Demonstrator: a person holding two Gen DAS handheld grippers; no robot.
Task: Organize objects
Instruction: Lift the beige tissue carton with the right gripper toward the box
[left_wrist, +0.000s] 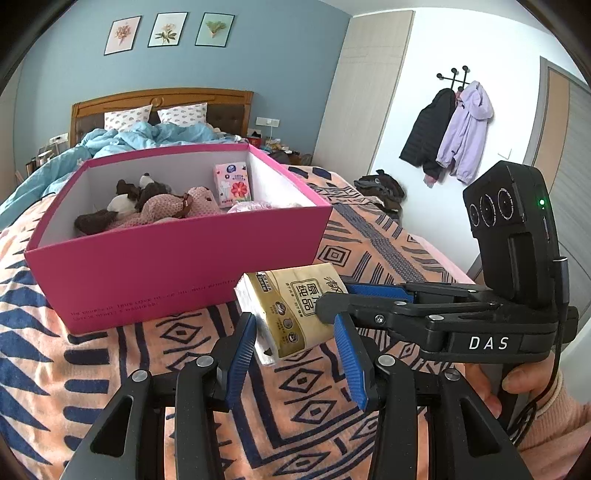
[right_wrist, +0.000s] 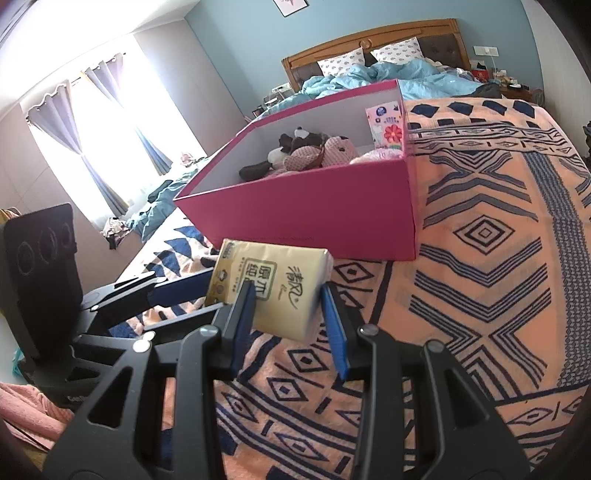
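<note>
A yellow tissue pack hangs just above the patterned bedspread, in front of the pink box. My left gripper is shut on its near end, blue pads pressing both sides. From the right, my right gripper clamps the same pack. In the right wrist view my right gripper grips the pack, and my left gripper reaches in from the left. Inside the open box lie plush toys and a floral tissue pack.
An orange and navy bedspread covers the bed. A blue duvet and pillows lie by the wooden headboard. Coats hang on wall hooks at the right. A hand holds the right gripper's handle.
</note>
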